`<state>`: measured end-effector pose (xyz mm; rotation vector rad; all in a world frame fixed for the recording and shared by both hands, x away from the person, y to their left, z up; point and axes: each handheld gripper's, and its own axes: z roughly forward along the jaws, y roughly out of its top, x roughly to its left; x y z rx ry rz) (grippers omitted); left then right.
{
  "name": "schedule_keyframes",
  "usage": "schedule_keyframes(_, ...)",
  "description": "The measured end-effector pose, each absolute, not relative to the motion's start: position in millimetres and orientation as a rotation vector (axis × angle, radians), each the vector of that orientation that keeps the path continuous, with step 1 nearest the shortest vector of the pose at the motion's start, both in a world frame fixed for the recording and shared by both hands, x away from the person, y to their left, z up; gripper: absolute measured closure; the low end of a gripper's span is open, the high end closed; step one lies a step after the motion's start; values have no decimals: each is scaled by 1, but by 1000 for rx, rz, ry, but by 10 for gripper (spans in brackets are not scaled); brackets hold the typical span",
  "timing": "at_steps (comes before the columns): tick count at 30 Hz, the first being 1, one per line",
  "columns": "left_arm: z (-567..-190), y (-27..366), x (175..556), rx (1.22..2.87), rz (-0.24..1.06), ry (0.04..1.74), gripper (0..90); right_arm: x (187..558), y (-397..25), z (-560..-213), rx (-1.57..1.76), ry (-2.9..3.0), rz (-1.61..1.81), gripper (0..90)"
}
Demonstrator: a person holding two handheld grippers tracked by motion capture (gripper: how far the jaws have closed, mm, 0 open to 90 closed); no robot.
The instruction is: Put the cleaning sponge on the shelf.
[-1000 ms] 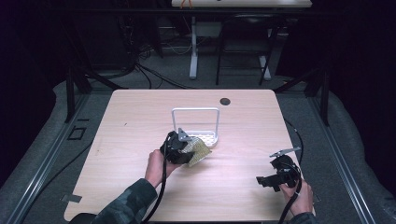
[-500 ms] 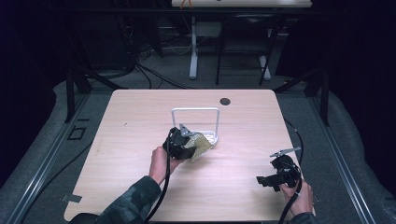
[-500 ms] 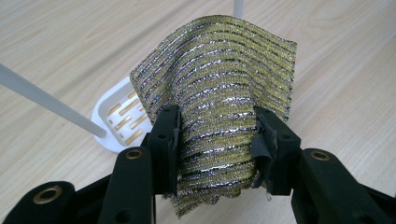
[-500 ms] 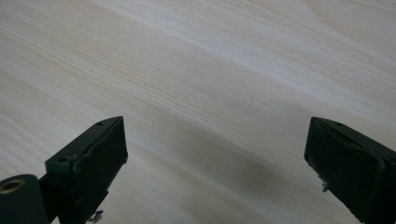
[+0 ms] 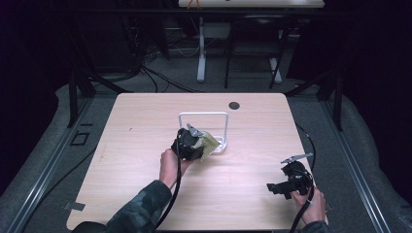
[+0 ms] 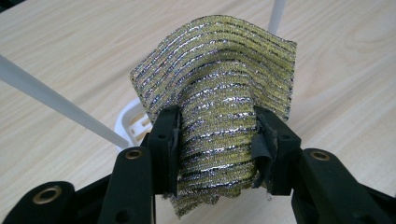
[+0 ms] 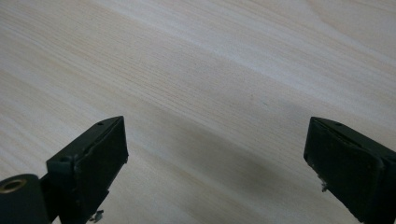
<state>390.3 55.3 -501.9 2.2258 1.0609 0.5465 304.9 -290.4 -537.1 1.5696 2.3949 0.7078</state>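
Note:
A yellow and silver striped scouring cloth (image 6: 219, 112) is pinched and bowed between the jaws of my left gripper (image 6: 217, 149), which is shut on it. In the high view the left gripper (image 5: 193, 143) holds the cloth (image 5: 208, 143) just above the table, right beside the base of a white wire rack (image 5: 204, 116). The rack's white base (image 6: 133, 126) and thin rods lie behind the cloth in the left gripper view. My right gripper (image 5: 274, 187) rests low over the table's right front, and its jaws (image 7: 217, 158) stand wide open over bare wood.
The pale wooden table (image 5: 145, 126) has a dark round cable hole (image 5: 234, 105) near its far edge. Cables trail from both grippers toward the front. Dark floor, table legs and wires lie beyond the far edge.
My left gripper has carried the cloth a little farther and to the right, closer to the rack's base. The right gripper has stayed where it was.

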Motion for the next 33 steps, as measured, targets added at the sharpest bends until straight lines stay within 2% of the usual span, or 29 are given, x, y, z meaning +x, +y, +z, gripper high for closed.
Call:
schedule_keyframes(13,-510,44,401,2176,638,1095,553,305,-290,-537,1569,2394,710,58)
schedule_keyframes(25,-520,36,414,2161,615,1142,551,305,-291,-537,1566,2397,712,58)
schedule_keyframes(33,-523,31,422,2168,656,1151,547,305,-290,-537,1568,2402,723,57)
